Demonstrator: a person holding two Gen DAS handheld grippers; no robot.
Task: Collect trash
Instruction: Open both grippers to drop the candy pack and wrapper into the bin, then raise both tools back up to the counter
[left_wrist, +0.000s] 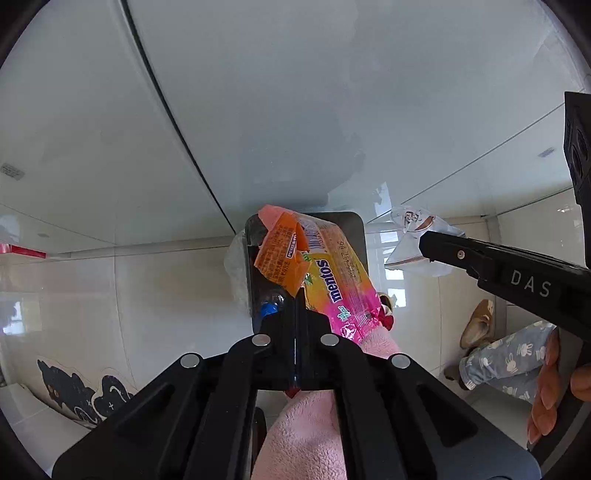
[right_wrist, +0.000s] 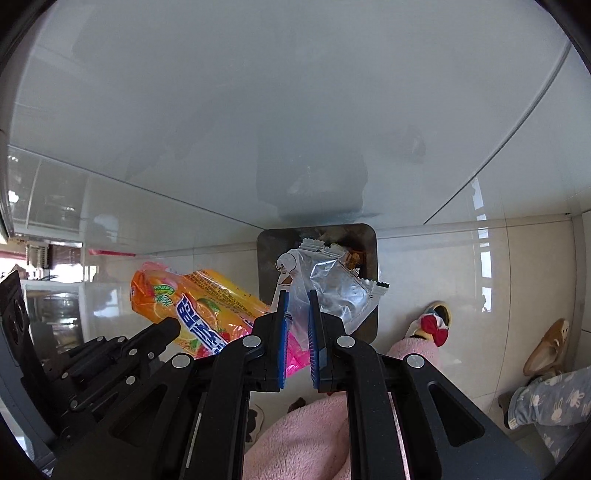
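Orange and pink foil fills the middle of my left view: the Mentos wrapper (left_wrist: 332, 280) is pinched in my left gripper (left_wrist: 300, 306), whose fingers are pressed together on its lower edge. It hangs right over the bin (left_wrist: 354, 229), a dark square container standing on the tiled floor (left_wrist: 166, 288) against the edge of the pale table (left_wrist: 295, 110). In my right view the same wrapper (right_wrist: 192, 306) sits to the left of the bin (right_wrist: 269, 258), with the left gripper's black arm reaching in below it.

My right gripper (right_wrist: 296, 332) has a clear plastic wrapper (right_wrist: 332, 284) between its blue-padded fingers (right_wrist: 282, 332). They stand a little apart with the film running down through the gap, so I cannot tell whether they grip it or have let go. This wrapper (left_wrist: 417, 240) hangs over the bin's mouth, where other scraps already lie inside.

Beneath both grippers I see pink fleece (right_wrist: 306, 439). On the floor to the right are a red-bowed slipper (right_wrist: 432, 321), a tan slipper (right_wrist: 546, 347) and a rabbit-print trouser leg (right_wrist: 554, 402)
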